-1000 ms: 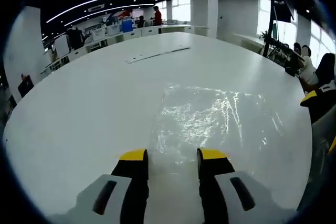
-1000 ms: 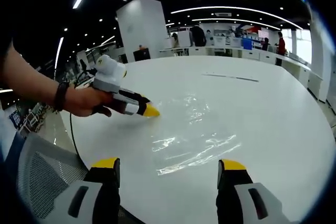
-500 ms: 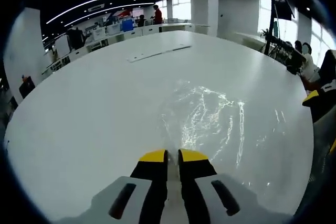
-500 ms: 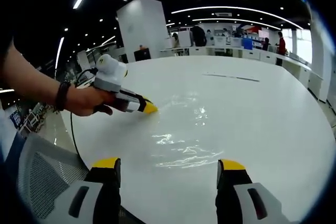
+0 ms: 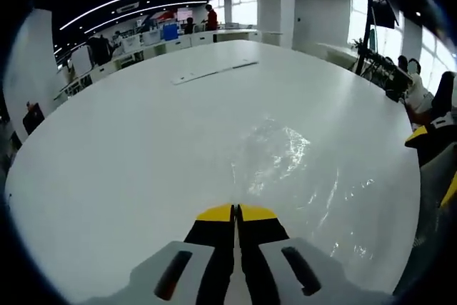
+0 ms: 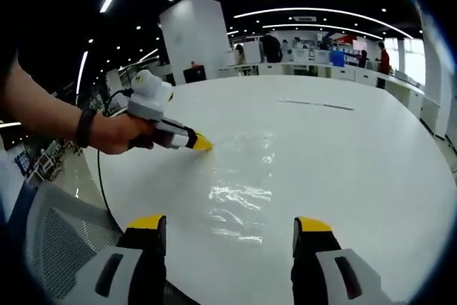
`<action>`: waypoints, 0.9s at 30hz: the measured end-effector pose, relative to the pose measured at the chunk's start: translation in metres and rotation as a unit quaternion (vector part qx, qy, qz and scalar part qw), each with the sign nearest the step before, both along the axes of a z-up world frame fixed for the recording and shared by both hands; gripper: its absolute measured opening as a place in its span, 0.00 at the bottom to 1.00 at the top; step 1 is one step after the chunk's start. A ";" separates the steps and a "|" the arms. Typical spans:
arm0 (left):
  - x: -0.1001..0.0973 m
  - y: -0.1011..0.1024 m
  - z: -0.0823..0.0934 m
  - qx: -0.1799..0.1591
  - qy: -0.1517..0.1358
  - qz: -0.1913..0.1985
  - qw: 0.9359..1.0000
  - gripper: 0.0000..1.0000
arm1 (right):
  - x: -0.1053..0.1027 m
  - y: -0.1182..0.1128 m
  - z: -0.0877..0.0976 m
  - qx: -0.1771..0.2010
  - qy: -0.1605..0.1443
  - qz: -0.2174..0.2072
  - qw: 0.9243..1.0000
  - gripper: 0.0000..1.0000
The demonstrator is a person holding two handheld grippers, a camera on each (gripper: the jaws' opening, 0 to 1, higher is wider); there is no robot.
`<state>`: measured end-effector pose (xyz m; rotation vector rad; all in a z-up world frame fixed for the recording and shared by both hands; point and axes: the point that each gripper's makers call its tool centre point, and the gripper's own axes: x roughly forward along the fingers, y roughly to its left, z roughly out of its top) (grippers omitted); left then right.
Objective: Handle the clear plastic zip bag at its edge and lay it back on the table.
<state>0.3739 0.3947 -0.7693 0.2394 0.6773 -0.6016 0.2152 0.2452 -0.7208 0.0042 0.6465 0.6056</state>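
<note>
Right at the tips of the left gripper [image 5: 235, 213], the jaws are now pressed together with basically no gap, and the near edge of the clear plastic zip bag [image 5: 282, 166] runs straight into that pinch, so I'd say it has the bag by the edge. A second ago those same jaws stood wide apart with the bag's edge lying between them, half a second ago they were nearly closed, and now they're closed. So the grab part of the job looks done, and what's left is the lift and the laying back down.

Just ahead of the tips the bag stretches away over the white table [image 5: 128, 141]. It looks narrower and more drawn-out than before (earlier it lay as a broad flat sheet), which makes me think the pinch is already tugging it.

From the other side, the right gripper [image 6: 227, 223] has its jaws wide apart with nothing between them, same as before, and the bag [image 6: 239, 191] lies just beyond that gap. Past it the left gripper [image 6: 201, 143] sits in the person's hand [image 6: 118, 133], tips on the bag's far corner.

Well beyond the left jaws there's a thin flat strip [image 5: 214, 73] on the table, unchanged.
</note>
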 end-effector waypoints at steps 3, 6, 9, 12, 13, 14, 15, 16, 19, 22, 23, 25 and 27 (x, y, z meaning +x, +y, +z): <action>-0.006 0.001 0.011 -0.004 -0.009 -0.007 1.000 0.00 | -0.001 -0.001 0.000 0.004 0.004 -0.003 1.000 0.68; -0.007 0.001 0.021 0.001 -0.023 -0.019 1.000 0.00 | 0.000 0.000 -0.001 0.006 0.007 -0.003 1.000 0.68; -0.007 0.001 0.033 0.005 -0.042 -0.034 0.999 0.00 | 0.003 0.000 0.001 0.011 0.006 -0.005 1.000 0.68; -0.009 0.001 0.049 0.005 -0.059 -0.046 0.997 0.00 | 0.011 -0.003 0.006 0.015 0.003 -0.007 1.000 0.67; -0.008 0.001 0.050 0.003 -0.064 -0.048 0.997 0.00 | 0.014 -0.003 0.009 0.022 0.001 -0.011 1.000 0.67; -0.008 0.001 0.053 0.005 -0.071 -0.055 0.996 0.00 | 0.017 -0.002 0.014 0.030 -0.003 -0.016 0.999 0.66; -0.011 0.001 0.061 0.007 -0.075 -0.059 0.995 0.00 | 0.020 -0.002 0.017 0.035 -0.004 -0.018 0.999 0.66; -0.014 0.001 0.068 0.006 -0.079 -0.063 0.995 0.00 | 0.028 -0.004 0.016 0.038 -0.005 -0.020 0.999 0.65; -0.017 0.001 0.070 0.008 -0.088 -0.080 0.993 0.00 | 0.043 -0.003 0.020 0.037 -0.012 -0.015 0.999 0.64; -0.022 0.004 0.075 0.008 -0.091 -0.085 0.992 0.00 | 0.056 -0.003 0.023 0.030 -0.021 -0.005 0.999 0.62; -0.023 0.005 0.078 0.009 -0.093 -0.087 0.992 0.00 | 0.059 -0.003 0.024 0.028 -0.024 -0.002 0.999 0.62; -0.027 0.006 0.084 0.014 -0.101 -0.093 0.990 0.00 | 0.062 -0.002 0.027 0.022 -0.027 0.005 0.999 0.61; -0.030 0.007 0.089 0.017 -0.107 -0.102 0.989 0.00 | 0.067 0.001 0.031 0.015 -0.029 0.015 0.999 0.60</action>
